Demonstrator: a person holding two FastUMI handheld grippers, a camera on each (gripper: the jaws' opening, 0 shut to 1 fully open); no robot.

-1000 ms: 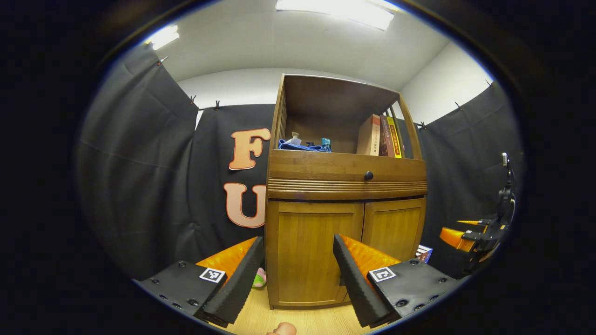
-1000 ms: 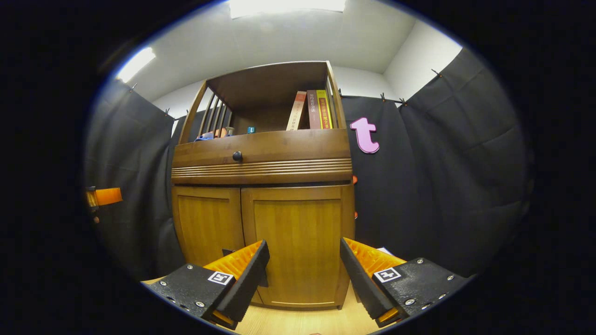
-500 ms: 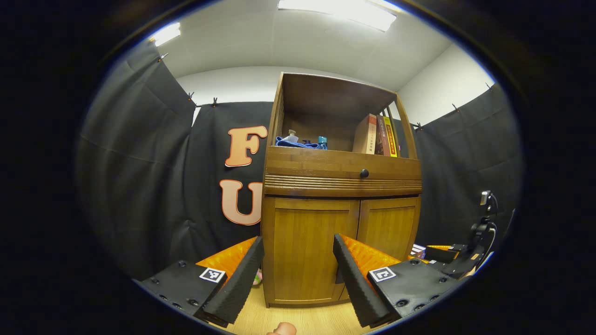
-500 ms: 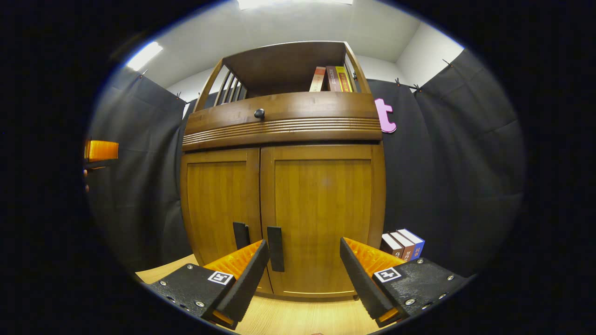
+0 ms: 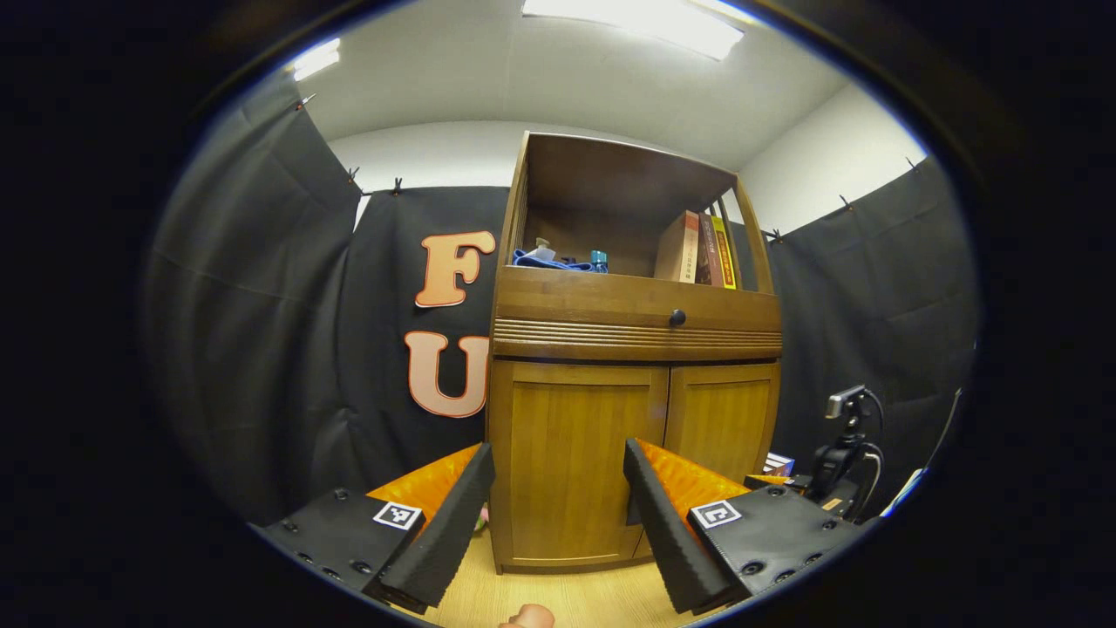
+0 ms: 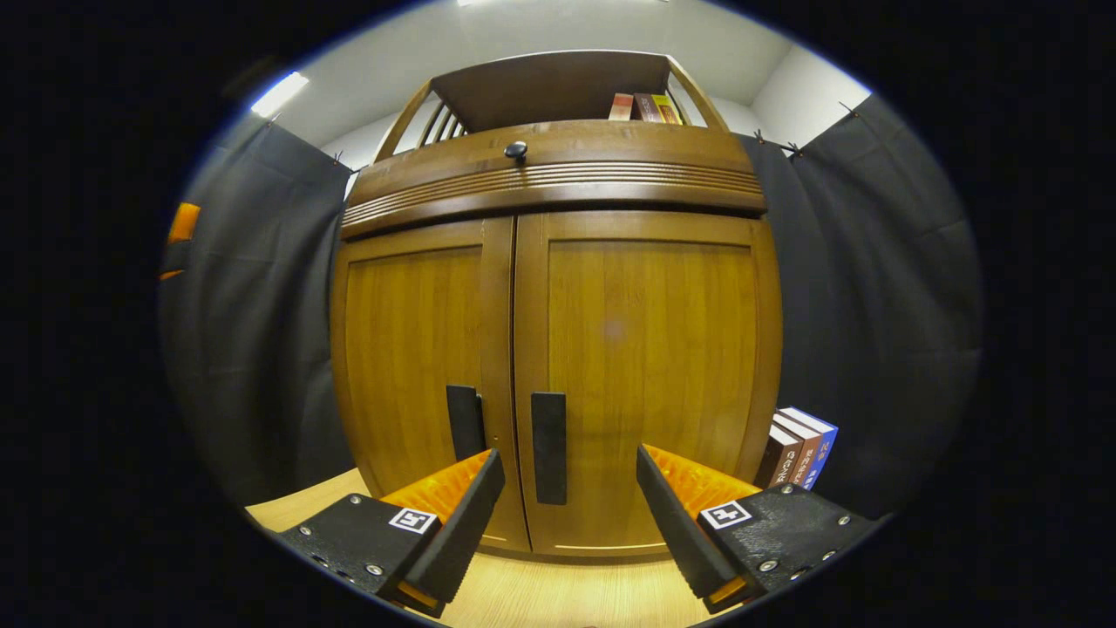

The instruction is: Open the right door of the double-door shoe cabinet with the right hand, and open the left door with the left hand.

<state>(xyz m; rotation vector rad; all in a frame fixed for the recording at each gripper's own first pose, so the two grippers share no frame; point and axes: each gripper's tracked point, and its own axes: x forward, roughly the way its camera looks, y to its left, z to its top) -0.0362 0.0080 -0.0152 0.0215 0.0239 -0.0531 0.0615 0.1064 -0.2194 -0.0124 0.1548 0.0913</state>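
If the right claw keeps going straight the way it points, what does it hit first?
Most likely the right door of the shoe cabinet, its bare panel just right of the black handle. The right claw is open; nothing shows between.

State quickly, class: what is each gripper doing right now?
Left gripper: open, holding nothing.
Right gripper: open, holding nothing, right door handle between its fingers.

We hold our right gripper [image 6: 567, 515] level with its two fingers [image 6: 453, 523] spread wide apart, gripping nothing. Our left gripper [image 5: 558, 515] is likewise parted, its dark pads [image 5: 440, 532] facing each other across an empty gap. From the left gripper, the right one [image 5: 841, 475] sits off to the right, slightly ahead.
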